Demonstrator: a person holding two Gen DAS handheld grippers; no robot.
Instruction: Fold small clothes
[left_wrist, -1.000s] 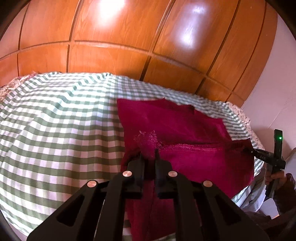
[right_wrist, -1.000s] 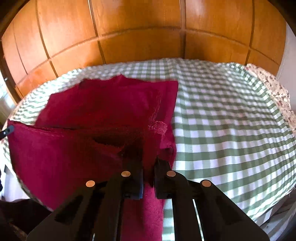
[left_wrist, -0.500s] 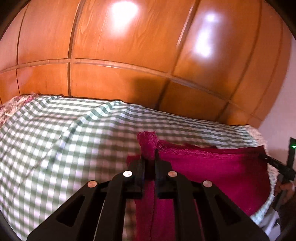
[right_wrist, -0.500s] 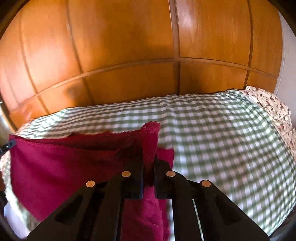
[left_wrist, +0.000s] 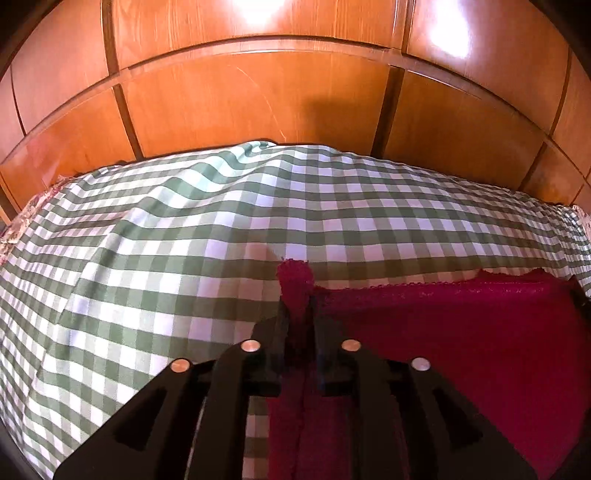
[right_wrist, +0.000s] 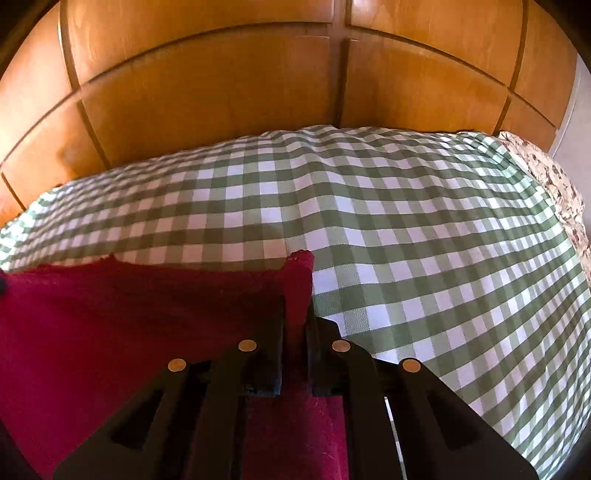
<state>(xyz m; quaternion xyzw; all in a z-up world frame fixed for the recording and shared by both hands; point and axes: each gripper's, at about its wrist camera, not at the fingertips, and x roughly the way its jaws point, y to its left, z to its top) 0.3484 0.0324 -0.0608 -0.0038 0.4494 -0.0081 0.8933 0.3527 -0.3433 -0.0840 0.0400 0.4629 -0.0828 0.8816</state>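
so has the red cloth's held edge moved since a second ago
Yes. The red cloth edge was carried forward over its far half, toward the wooden panels.

Surface finishes. Crimson garment (left_wrist: 461, 332): soft, matt knitted cloth with a slightly fuzzy nap and a lacy scalloped hem. Checked cover (left_wrist: 221, 229) beneath the garment: smooth, thin woven cloth, green and white, faintly creased. Wooden panelling (right_wrist: 207, 85) behind the cover: polished, glossy wood reflecting bright highlights. Left gripper (left_wrist: 297, 321) and right gripper (right_wrist: 295, 325): matt black plastic with small shiny metal studs.
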